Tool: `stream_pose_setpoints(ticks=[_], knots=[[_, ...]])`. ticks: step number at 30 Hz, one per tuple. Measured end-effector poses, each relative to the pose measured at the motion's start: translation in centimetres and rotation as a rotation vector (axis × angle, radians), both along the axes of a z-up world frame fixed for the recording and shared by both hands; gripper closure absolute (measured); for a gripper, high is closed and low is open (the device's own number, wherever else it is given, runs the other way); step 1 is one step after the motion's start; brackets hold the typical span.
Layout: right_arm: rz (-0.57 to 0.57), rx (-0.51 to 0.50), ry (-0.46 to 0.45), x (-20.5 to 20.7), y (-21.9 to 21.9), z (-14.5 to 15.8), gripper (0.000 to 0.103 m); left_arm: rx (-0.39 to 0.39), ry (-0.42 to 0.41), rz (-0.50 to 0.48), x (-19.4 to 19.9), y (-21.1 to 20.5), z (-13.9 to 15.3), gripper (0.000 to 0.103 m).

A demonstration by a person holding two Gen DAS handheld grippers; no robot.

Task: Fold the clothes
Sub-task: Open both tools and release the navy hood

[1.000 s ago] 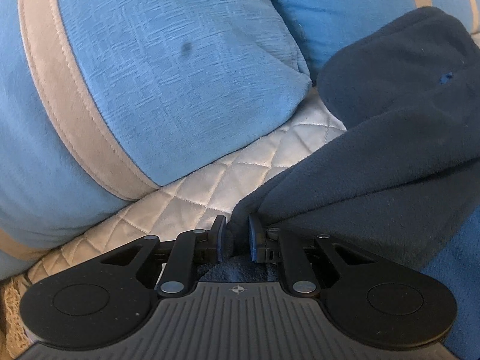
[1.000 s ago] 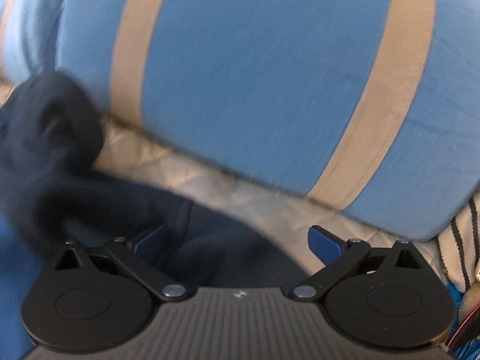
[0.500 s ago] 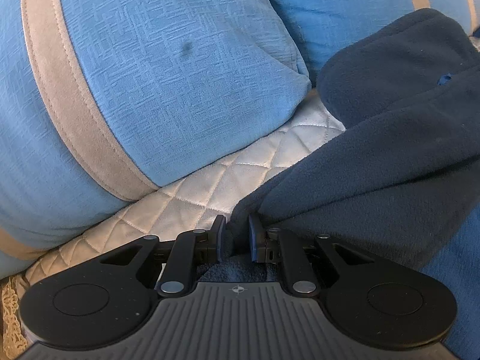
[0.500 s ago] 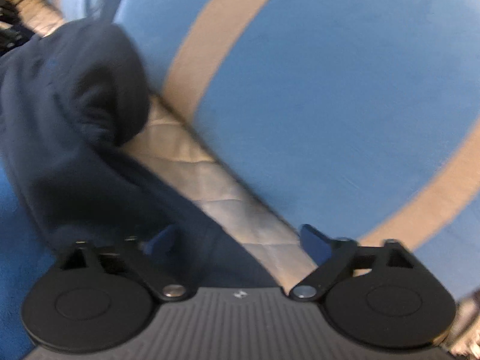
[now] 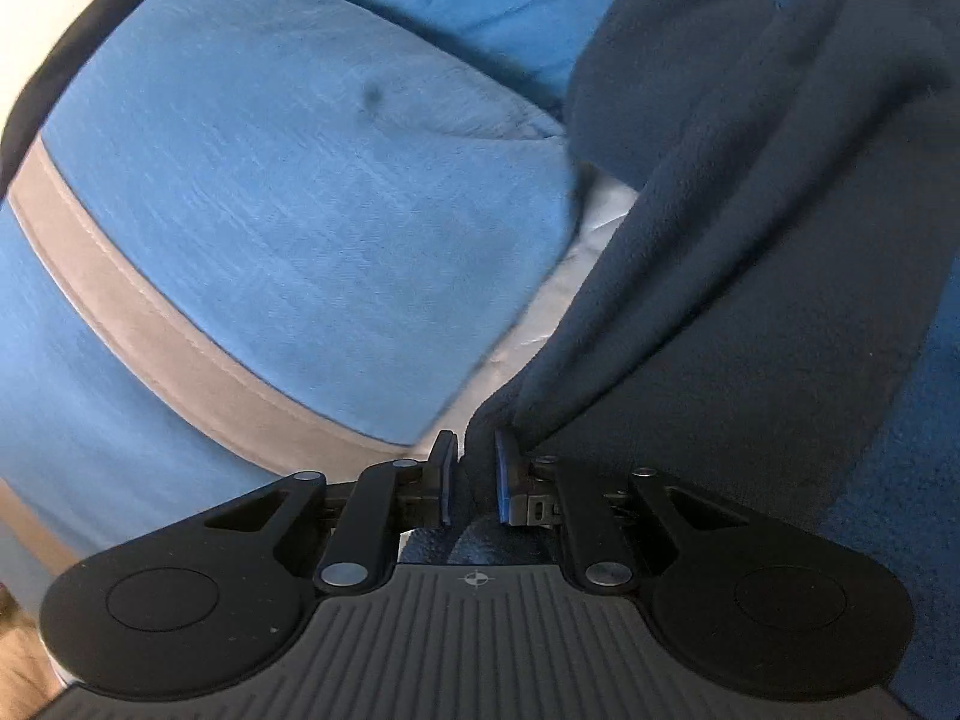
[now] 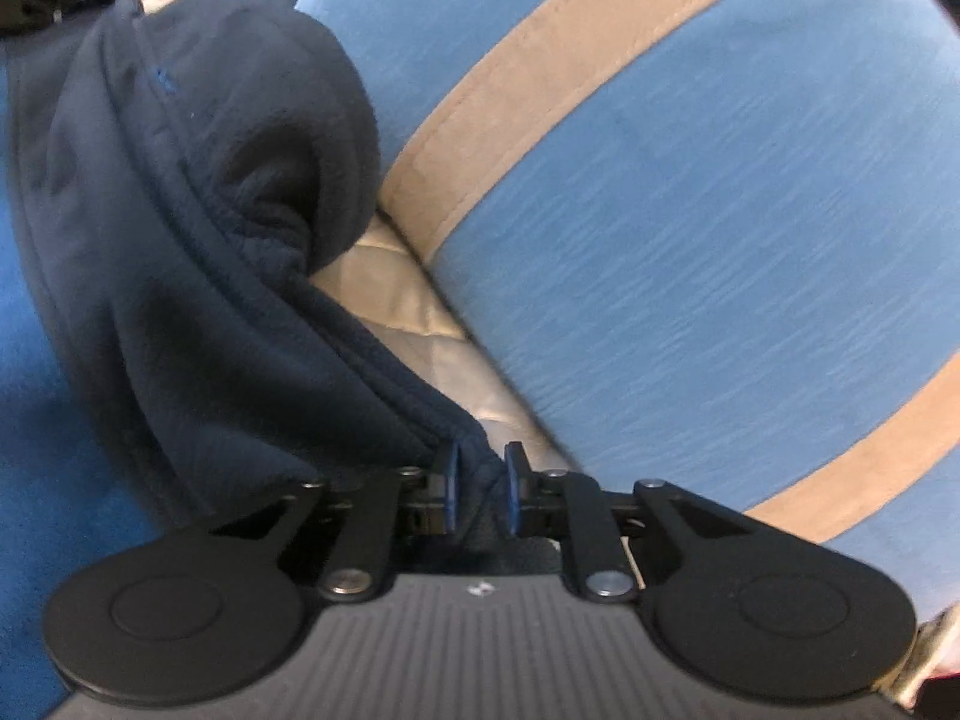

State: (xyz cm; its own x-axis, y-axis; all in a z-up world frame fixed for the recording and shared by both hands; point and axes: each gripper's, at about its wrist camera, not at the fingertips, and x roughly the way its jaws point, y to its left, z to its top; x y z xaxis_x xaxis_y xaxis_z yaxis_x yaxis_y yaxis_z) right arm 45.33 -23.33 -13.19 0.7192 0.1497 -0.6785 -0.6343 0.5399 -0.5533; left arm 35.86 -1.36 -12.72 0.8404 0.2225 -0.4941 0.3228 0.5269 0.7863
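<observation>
Garment: navy fleece garment (image 5: 750, 252), lying on a white quilted cover between a blue blanket and blue cushions; both grippers have an edge of it.
Garment, left wrist view: fills the right half of the frame, its cloth gathering into a ridge that runs down to the gripper's pads.
Garment, right wrist view: (image 6: 198, 276) a rounded, bunched part sits at upper left, touching the cushion behind it; a seamed hem runs down from there to the gripper.
Left gripper: (image 5: 473, 477) jaws narrow, pinching a fold of the fleece edge; cloth fills the gap between the pads.
Right gripper: (image 6: 479, 487) jaws closing on the hem end of the garment; the fabric corner sits between the blue pads, which already press on it.
Quilted cover: (image 6: 414, 312) white, diamond-stitched, showing as a strip between the garment and the cushions.
Cushions: blue cushion with a tan stripe (image 5: 288, 228) left of the garment in the left view, with a small dark spot on its face; a like cushion (image 6: 690, 228) fills the right of the right view.
Blanket: blue blanket (image 6: 36, 408) under the garment's near side.
Image quality: motion blur in both views.
</observation>
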Motion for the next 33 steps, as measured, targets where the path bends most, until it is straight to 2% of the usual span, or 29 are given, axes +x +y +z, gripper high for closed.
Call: stream_pose_setpoints(ticks=[5,12,16,17,18,19,20,21,22,24,28,30,33], knots=[[-0.039,0.005,-0.076,0.4,0.2,0.6,0.088,0.09,-0.037,-0.014,1.3,-0.3,-0.3,0.089],[-0.054,0.0,-0.151,1.0,1.3,0.5,0.089,0.114,-0.035,0.019,4.3,-1.0,-0.5,0.089],[-0.066,-0.019,-0.12,1.6,2.0,-0.2,0.087,0.114,-0.005,0.016,5.0,-1.6,-1.8,0.088],[-0.074,-0.019,-0.12,1.6,2.1,-0.2,0.076,0.114,-0.006,0.011,5.0,-1.6,-2.1,0.088],[-0.084,-0.015,-0.13,1.5,2.2,0.0,0.057,0.11,-0.011,0.015,5.0,-1.6,-2.1,0.084],[-0.095,-0.011,-0.14,1.4,2.3,0.1,0.049,0.096,-0.025,0.035,5.0,-1.6,-1.7,0.07],[-0.106,-0.007,-0.15,1.4,2.4,0.3,0.029,0.081,-0.043,0.056,5.0,-1.6,-1.2,0.061],[-0.117,-0.003,-0.16,1.3,2.5,0.4,0.009,0.062,-0.068,0.084,4.9,-1.3,-0.4,0.038],[-0.122,0.013,-0.175,1.0,2.3,1.0,0.001,0.03,-0.093,0.116,4.8,-1.0,0.5,0.021],[-0.133,0.045,-0.205,0.2,1.8,2.4,0.0,-0.08,-0.095,0.18,4.5,0.1,2.6,0.019],[-0.156,0.094,-0.203,-1.9,0.5,5.5,0.0,-0.397,-0.024,0.287,2.6,3.1,7.6,0.019],[-0.16,0.123,-0.205,-3.8,-0.5,7.2,0.0,-0.482,-0.021,0.304,1.0,4.2,9.7,0.019],[-0.183,0.185,-0.197,-6.2,-1.7,10.2,0.0,-0.507,-0.04,0.28,-2.5,5.0,12.3,0.019]])
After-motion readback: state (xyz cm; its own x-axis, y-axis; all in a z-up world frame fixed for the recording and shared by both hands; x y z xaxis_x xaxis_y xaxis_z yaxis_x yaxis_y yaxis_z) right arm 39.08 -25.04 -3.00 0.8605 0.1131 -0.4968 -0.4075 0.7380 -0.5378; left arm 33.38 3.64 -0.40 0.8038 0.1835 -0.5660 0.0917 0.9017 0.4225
